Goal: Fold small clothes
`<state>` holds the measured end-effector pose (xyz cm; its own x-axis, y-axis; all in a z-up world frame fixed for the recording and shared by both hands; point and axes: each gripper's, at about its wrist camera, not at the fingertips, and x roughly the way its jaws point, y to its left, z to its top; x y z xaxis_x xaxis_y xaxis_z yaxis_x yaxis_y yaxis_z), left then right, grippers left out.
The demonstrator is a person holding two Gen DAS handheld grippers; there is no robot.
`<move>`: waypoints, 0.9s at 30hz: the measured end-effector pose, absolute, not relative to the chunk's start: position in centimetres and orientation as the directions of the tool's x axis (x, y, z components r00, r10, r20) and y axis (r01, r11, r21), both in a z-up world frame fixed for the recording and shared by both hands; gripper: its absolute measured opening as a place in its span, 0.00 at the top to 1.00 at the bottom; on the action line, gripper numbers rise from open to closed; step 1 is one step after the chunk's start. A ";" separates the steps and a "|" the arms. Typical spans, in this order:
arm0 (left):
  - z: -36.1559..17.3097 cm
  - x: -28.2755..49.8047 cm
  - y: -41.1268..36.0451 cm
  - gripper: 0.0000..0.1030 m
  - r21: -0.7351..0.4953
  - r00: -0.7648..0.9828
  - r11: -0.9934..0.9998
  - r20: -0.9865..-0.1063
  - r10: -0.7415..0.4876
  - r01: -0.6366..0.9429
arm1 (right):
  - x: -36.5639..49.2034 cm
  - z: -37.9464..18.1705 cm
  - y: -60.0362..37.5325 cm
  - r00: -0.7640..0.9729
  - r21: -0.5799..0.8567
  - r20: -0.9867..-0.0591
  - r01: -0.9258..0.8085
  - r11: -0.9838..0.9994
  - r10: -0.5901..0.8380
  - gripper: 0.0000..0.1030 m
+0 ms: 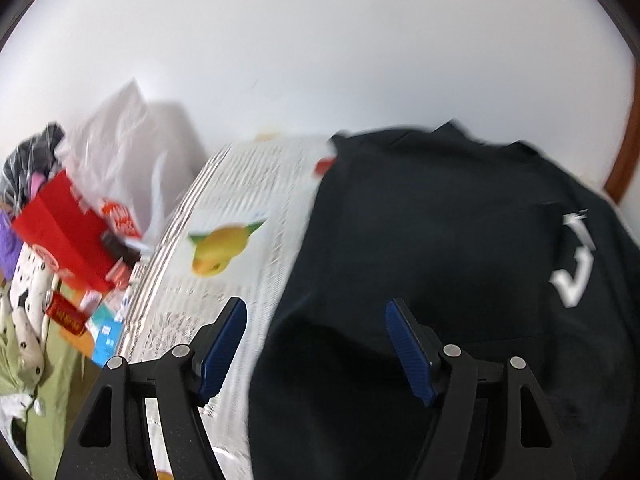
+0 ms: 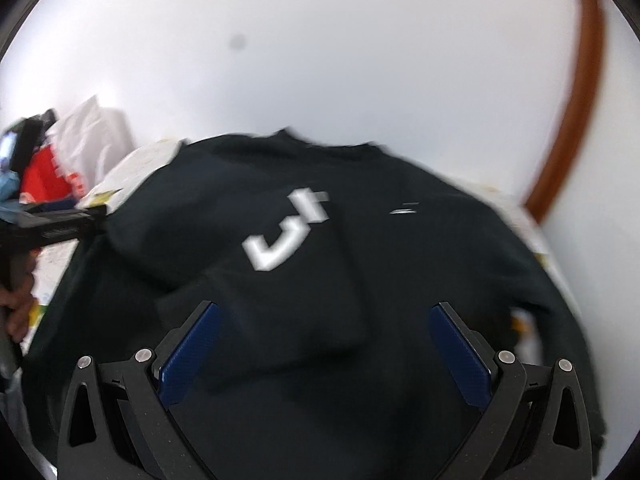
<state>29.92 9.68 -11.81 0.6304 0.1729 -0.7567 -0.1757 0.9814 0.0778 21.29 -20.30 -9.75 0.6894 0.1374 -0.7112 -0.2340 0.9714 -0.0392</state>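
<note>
A black garment (image 1: 432,248) with a white logo (image 1: 574,268) lies spread on a table covered with a white printed cloth (image 1: 240,200). My left gripper (image 1: 316,312) is open and empty above the garment's left edge. In the right wrist view the same black garment (image 2: 320,280) fills the middle, its white logo (image 2: 286,232) facing up. My right gripper (image 2: 324,316) is open and empty just above its near part. The left gripper (image 2: 60,220) shows at the left edge of that view, held by a hand. Both views are blurred.
A red box (image 1: 64,228), a white plastic bag (image 1: 120,152), small packets and a spotted soft toy (image 1: 28,288) crowd the left side. A white wall stands behind the table. A brown wooden frame (image 2: 576,120) runs at the right.
</note>
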 end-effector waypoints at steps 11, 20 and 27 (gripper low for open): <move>-15.6 32.1 10.9 0.32 0.034 0.611 0.987 -0.782 0.124 -0.157 | 24.4 -17.0 -11.2 0.574 -0.143 -0.812 -0.372 0.917 0.106 0.16; -16.5 31.7 12.0 0.30 -0.056 0.629 0.985 -0.775 0.061 -0.164 | 26.0 -11.0 -18.9 0.613 0.033 -0.759 -0.300 0.953 0.219 0.88; -16.5 31.6 12.2 0.30 -0.070 0.632 0.983 -0.773 0.052 -0.167 | 28.4 -9.1 -33.0 0.678 0.037 -0.735 0.025 0.999 0.011 0.87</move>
<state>31.61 12.18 -16.48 0.6318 0.0524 -0.7734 -0.1672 0.9834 -0.0699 28.40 -33.02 -9.08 0.6780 0.0109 -0.7350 0.0246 0.9990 0.0375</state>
